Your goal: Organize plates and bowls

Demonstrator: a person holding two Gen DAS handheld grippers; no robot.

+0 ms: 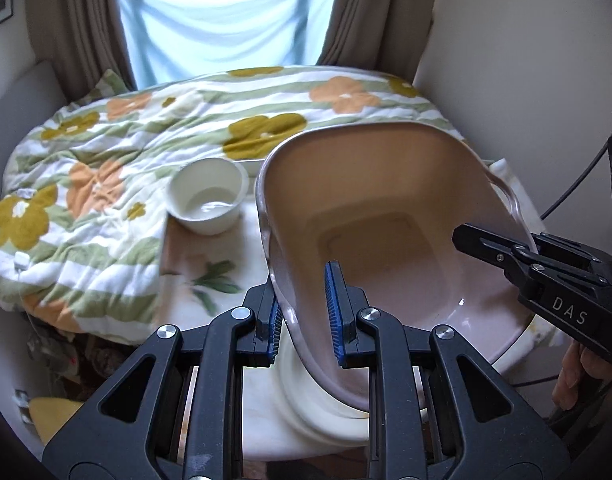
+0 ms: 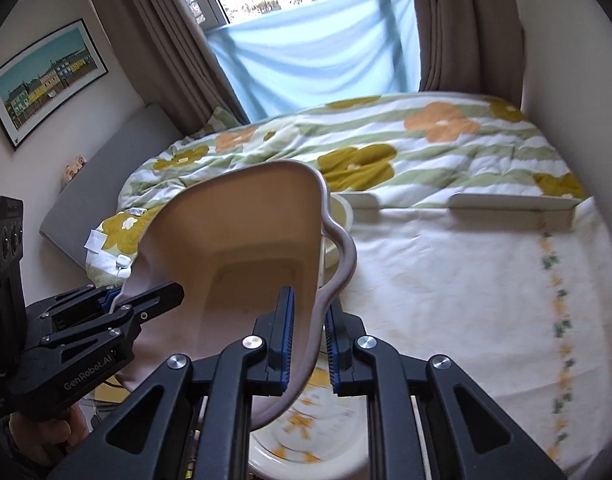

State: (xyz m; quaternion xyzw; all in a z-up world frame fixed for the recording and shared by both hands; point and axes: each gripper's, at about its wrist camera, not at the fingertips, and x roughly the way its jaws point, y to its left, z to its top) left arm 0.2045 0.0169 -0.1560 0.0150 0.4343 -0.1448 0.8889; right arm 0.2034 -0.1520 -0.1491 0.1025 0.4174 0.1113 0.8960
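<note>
Both grippers pinch the pink dish's [image 1: 385, 216] rim, left gripper [image 1: 304, 312] one side, right gripper [image 2: 307, 334] the other, dish up above the table [image 2: 445, 280]; only left view shows the white cup [image 1: 208, 196]; only right view shows the picture [image 2: 46, 80]

Dish between two tongs, above a cloth-covered table beside a bed.

The large dish [image 1: 385, 208] hangs between the left gripper [image 1: 306, 320] on its left rim and the right gripper [image 2: 306, 344] on its right rim. A plate [image 1: 325, 420] lies below it on the table [image 2: 445, 300]. The small bowl [image 1: 208, 196] stands ahead-left of the left tongs. The quilt [image 1: 106, 168] lies beyond, the window [image 2: 317, 52] behind it.
</note>
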